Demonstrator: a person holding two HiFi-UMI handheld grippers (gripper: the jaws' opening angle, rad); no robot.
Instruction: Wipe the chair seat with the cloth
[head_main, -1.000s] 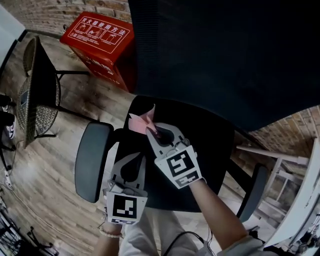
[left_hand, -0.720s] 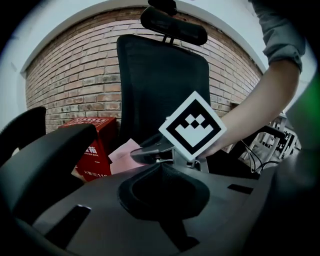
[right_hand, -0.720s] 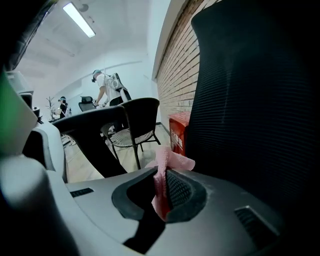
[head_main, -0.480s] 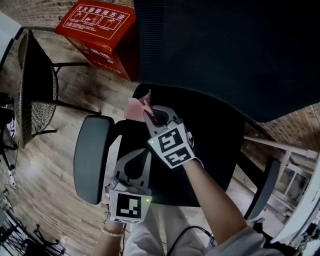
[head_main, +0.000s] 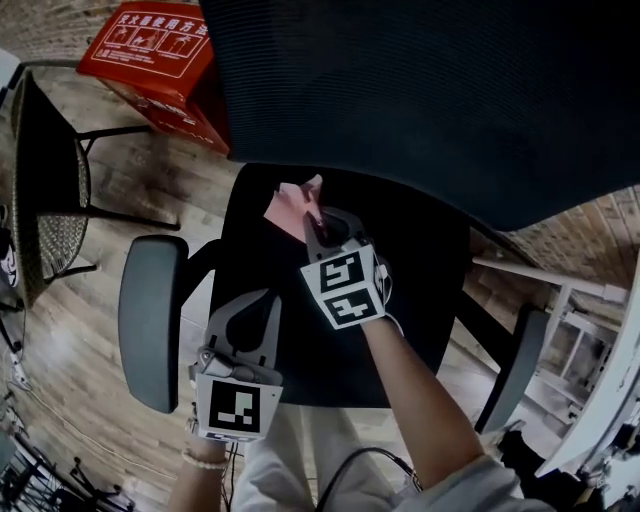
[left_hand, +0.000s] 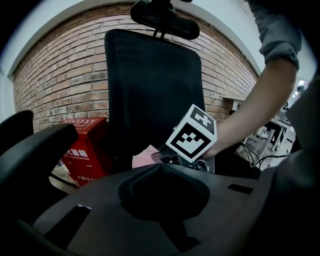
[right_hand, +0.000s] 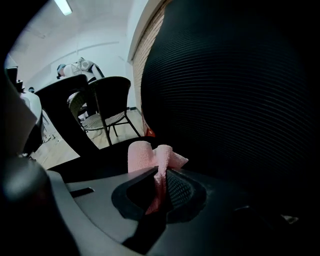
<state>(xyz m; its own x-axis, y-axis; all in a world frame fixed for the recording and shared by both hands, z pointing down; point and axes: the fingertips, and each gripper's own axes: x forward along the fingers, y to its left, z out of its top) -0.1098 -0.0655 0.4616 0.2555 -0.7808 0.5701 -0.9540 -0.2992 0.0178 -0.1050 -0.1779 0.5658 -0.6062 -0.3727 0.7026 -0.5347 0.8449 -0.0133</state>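
Note:
The black chair seat (head_main: 420, 290) fills the middle of the head view, under the tall mesh backrest (head_main: 420, 90). A pink cloth (head_main: 288, 205) lies bunched on the seat's far left part, close to the backrest. My right gripper (head_main: 315, 222) is shut on the cloth (right_hand: 150, 155), which runs down between its jaws and sticks out past the tips. My left gripper (head_main: 266, 298) hovers over the seat's front left, shut with nothing in it. In the left gripper view, the cloth (left_hand: 145, 155) and the right gripper's marker cube (left_hand: 192, 137) sit just beyond the left gripper (left_hand: 161, 166).
The padded left armrest (head_main: 150, 320) and right armrest (head_main: 505, 365) flank the seat. A red box (head_main: 160, 55) stands on the wooden floor at the far left, beside a second dark chair (head_main: 50, 190). A white frame (head_main: 590, 300) stands at the right.
My right gripper has slid the cloth from the seat's far left edge inward, closer to the backrest. The left gripper has stayed over the front left of the seat.

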